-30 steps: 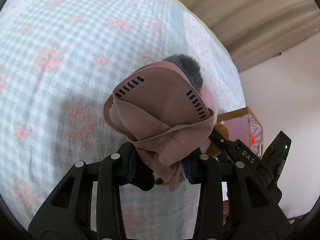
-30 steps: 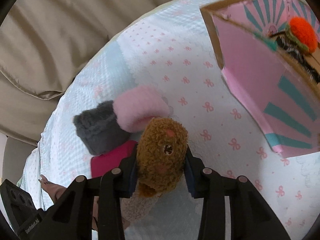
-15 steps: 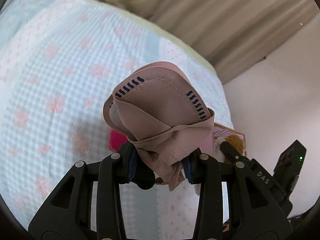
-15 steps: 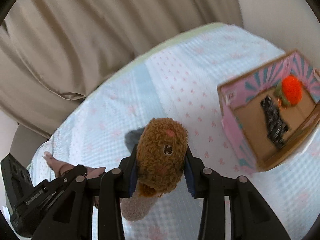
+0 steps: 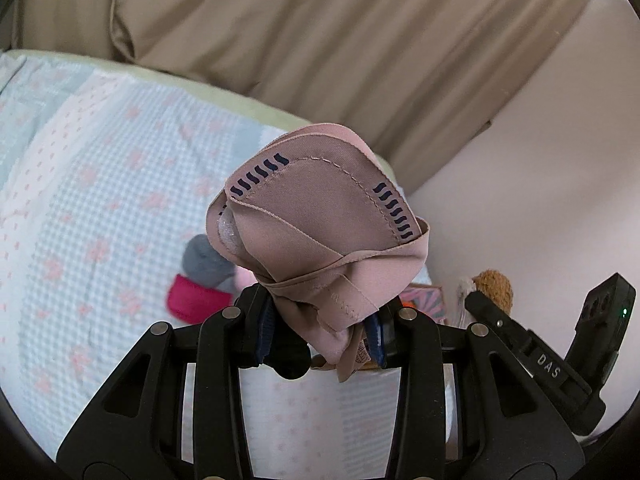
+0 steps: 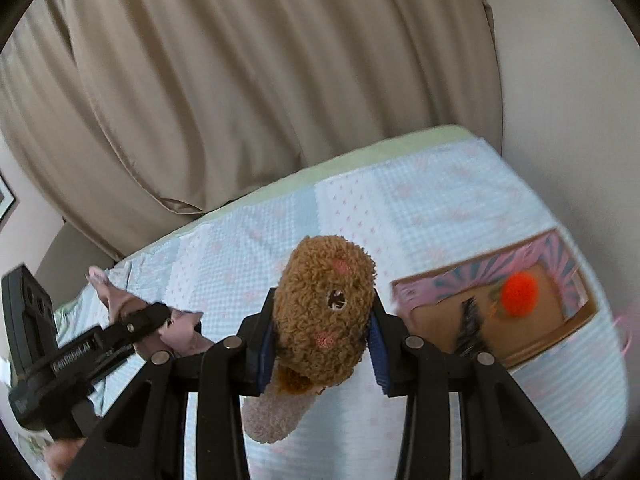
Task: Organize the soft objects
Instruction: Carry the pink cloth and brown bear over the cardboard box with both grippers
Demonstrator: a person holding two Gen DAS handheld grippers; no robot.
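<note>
My left gripper is shut on a folded dusty-pink fabric piece with dark stitch marks, held well above the bed. My right gripper is shut on a brown curly plush toy with pink cheeks, also held high; the toy also shows at the right of the left wrist view. An open pink and teal cardboard box lies on the bed to the right, holding an orange pompom and a dark striped item. Grey, red and pink soft items lie on the bed below.
The bed has a light blue and pink patterned quilt. Beige curtains hang behind it and a pale wall stands on the right. The left gripper's body and hand show at the lower left of the right wrist view.
Both grippers have risen away from the bed with their loads. The soft items and the box now look smaller and farther below, and the curtains fill more of each view.
</note>
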